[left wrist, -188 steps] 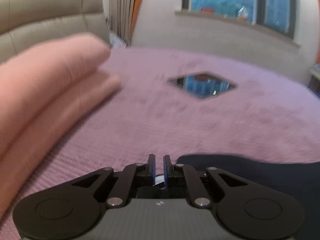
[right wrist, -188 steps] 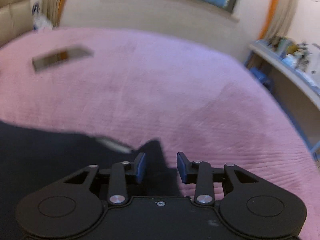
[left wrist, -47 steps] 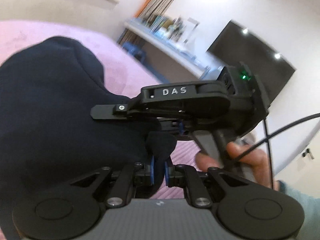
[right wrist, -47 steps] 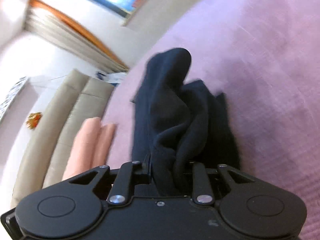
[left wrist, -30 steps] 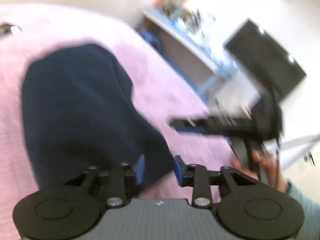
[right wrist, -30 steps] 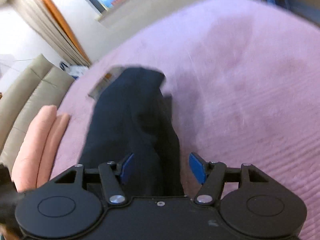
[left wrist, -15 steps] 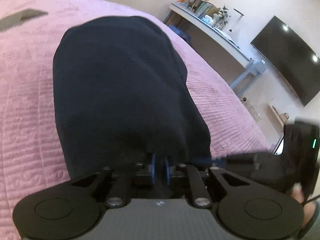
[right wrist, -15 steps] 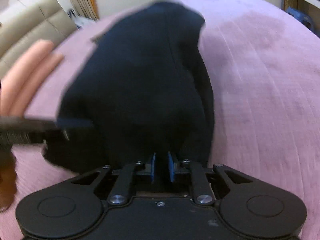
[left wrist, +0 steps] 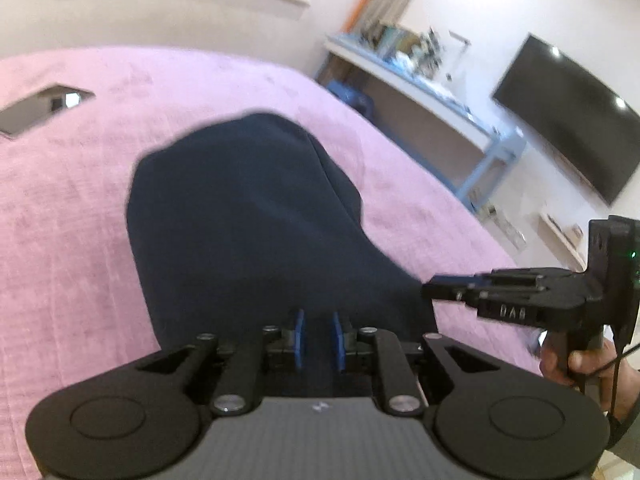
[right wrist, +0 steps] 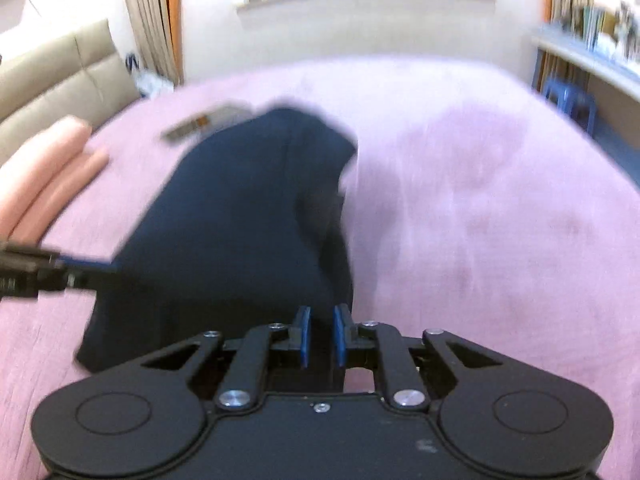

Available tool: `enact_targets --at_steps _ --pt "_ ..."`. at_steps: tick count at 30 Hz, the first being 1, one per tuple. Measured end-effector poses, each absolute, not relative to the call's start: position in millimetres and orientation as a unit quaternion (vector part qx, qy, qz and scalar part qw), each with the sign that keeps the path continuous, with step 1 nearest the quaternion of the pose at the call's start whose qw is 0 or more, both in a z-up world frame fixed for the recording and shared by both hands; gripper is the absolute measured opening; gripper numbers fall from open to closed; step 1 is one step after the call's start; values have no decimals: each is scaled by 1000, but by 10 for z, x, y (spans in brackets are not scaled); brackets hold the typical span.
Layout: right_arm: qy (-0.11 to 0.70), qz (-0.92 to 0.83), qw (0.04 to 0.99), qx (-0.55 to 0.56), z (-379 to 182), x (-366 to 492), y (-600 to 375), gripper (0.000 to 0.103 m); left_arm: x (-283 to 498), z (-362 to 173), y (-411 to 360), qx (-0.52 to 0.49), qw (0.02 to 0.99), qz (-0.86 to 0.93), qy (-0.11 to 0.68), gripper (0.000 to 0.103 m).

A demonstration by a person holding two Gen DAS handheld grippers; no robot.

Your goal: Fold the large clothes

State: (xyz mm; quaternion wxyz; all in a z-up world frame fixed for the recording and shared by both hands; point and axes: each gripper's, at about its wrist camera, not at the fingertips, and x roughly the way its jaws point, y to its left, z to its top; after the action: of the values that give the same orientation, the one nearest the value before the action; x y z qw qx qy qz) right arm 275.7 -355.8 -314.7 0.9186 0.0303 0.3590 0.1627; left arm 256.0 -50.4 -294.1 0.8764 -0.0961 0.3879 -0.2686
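Note:
A large dark navy garment (left wrist: 248, 224) lies in a long folded heap on the pink bedspread (left wrist: 60, 216), running away from both grippers. My left gripper (left wrist: 318, 334) is shut on the garment's near edge. My right gripper (right wrist: 319, 334) is shut on the near edge too, with navy cloth (right wrist: 240, 232) between its blue pads. The right gripper also shows in the left wrist view (left wrist: 436, 292), at the garment's right corner. The left gripper shows at the left edge of the right wrist view (right wrist: 92, 270), at the garment's left corner.
A flat mirror-like panel (left wrist: 44, 106) lies on the bed beyond the garment. A rolled pink blanket (right wrist: 44, 168) lies at the left by the beige headboard (right wrist: 64, 76). A blue-framed desk (left wrist: 440, 120) and a wall TV (left wrist: 568, 116) stand to the right of the bed.
Both grippers opened about a second ago, then shut again on the garment's near edge. Since then they have pulled the near edge slightly back, and the heap lies flatter and longer.

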Motion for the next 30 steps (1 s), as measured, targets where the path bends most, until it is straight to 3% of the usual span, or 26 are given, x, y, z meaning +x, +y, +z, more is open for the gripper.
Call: enact_targets --at_steps 3,7,17,22,24,25,27,30 --pt "332 167 928 35 -3116 3037 -3459 17 2677 -3074 -531 -103 874 -257 400 16" --pt "357 183 915 34 -3292 3329 -3222 18 2719 -3293 -441 -143 862 -258 412 16" --pt "302 254 919 17 -2955 3928 -2799 22 2947 -3089 -462 -149 873 -268 378 18" --pt "327 185 922 -89 -3549 4540 -2393 22 3147 -3423 -444 -177 862 -272 390 15" --pt "357 125 918 -120 -3962 4758 -2447 36 3153 -3496 -394 -188 860 -275 387 7" --pt "377 130 914 -74 -4035 4831 -2582 35 3149 -3520 -362 -196 857 -278 387 6" --pt "382 123 915 -41 -4003 4838 -2746 52 3107 -3539 -325 -197 858 -279 384 5" --pt "367 99 922 -74 -3888 4694 -2797 54 3051 -3521 -285 -195 856 -279 389 5"
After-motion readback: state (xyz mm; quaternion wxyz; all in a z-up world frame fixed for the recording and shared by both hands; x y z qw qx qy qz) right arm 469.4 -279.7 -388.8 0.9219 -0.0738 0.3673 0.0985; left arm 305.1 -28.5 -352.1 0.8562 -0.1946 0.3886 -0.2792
